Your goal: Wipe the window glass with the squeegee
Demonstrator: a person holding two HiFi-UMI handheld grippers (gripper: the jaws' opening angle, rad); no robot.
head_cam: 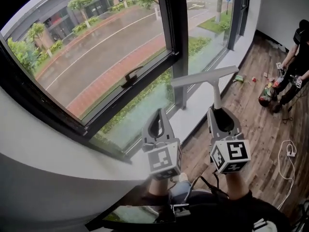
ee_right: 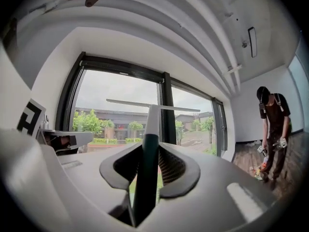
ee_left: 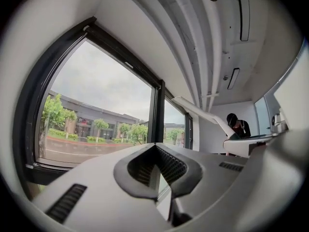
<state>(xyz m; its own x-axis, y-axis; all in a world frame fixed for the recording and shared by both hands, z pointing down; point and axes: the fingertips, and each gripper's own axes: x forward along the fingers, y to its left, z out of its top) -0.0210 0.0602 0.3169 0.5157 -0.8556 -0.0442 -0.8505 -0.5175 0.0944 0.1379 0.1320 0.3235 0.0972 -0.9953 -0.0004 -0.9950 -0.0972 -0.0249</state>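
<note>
Grips squeegee (head_cam: 205,77) handle in right gripper (head_cam: 218,112), blade up near window glass (head_cam: 96,47). Holds left gripper (head_cam: 159,113) alongside, 2 jaws together, empty.

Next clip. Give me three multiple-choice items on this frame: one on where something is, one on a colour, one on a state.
1. Where is the other person?
A) on the wooden floor, far right
B) outside on the road
C) sitting on the windowsill

2. What colour is the squeegee handle where it is held?
A) red
B) dark green
C) yellow

3. The right tool is:
A) open and empty
B) lying on the sill
C) shut on the squeegee handle

Answers:
1 A: the head view shows the person standing on the boards past the window.
2 B: the handle shows dark green between the jaws.
3 C: both jaws press against the handle.
</note>
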